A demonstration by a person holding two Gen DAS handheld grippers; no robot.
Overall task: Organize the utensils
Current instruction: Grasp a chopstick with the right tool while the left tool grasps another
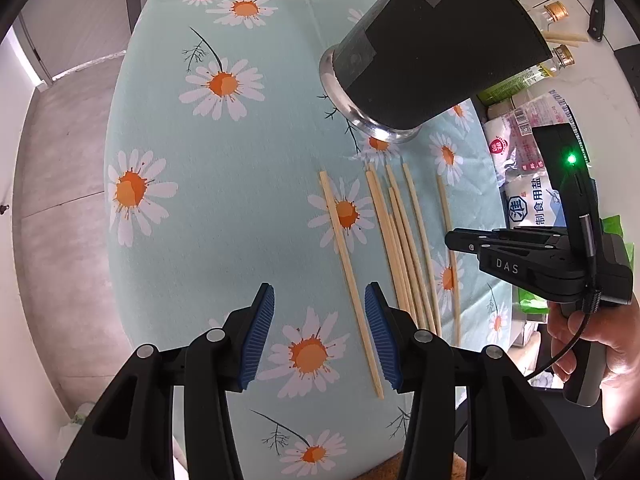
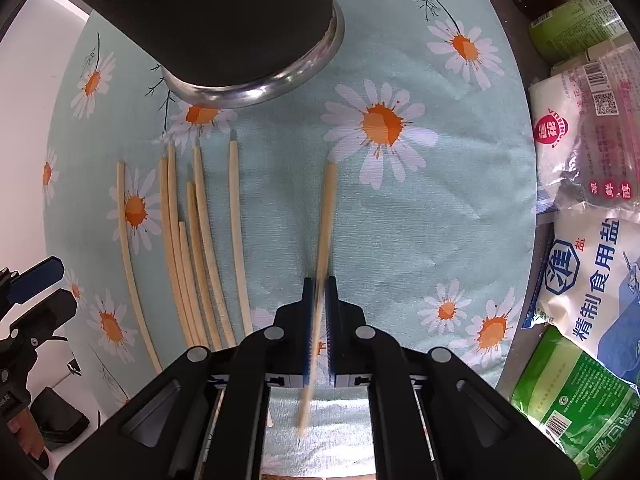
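Pinching single chopstick [image 2: 326, 216], right gripper [image 2: 319, 316] jaws closed, seen only in right wrist view; left gripper [image 1: 319, 336] jaws half open, empty, above table [image 1: 224, 200].

daisy-print tablecloth [image 1: 224, 208], grey floor [image 1: 60, 184]

Right tool [image 2: 319, 300] clamped; left tool [image 1: 320, 336] half-open.

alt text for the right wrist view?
The right tool is shut on a single chopstick over a daisy-print tablecloth. More chopsticks lie to its left below a black holder; food packets sit at right.
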